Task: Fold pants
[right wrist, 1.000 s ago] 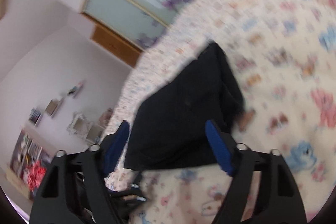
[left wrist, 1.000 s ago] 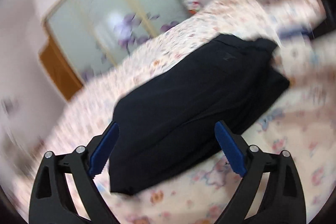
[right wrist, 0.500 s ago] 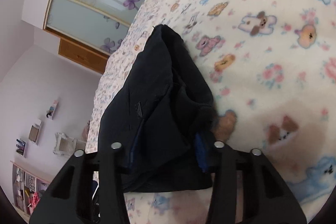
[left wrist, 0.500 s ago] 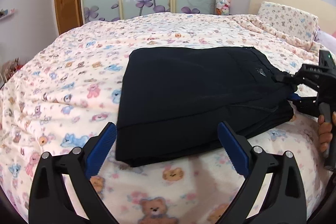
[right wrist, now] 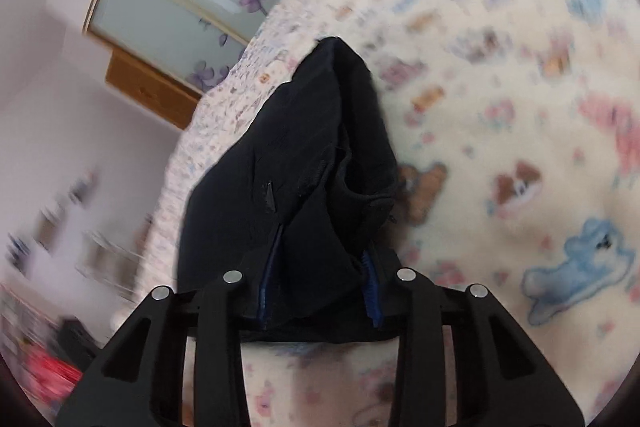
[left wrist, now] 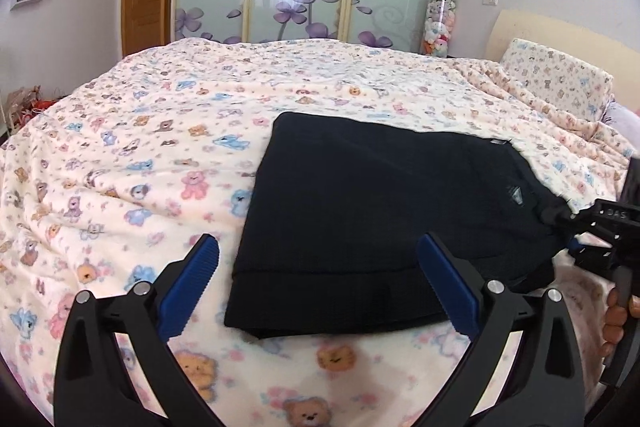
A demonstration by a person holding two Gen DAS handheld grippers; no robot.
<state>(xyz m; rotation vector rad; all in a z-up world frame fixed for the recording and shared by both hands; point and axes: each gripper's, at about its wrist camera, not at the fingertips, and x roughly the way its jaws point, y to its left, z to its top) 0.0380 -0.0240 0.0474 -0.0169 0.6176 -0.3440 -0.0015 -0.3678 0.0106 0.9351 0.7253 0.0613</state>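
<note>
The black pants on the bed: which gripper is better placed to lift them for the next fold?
Right. The right gripper is already closed on one end of the black pants, with cloth bunched between its pads. The left gripper hangs open over the near edge, holding nothing.

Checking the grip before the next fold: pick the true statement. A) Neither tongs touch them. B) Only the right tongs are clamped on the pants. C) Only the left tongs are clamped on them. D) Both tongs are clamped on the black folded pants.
B: the right tongs pinch bunched cloth of the black folded pants, while the left tongs stand open above the bedspread.
</note>
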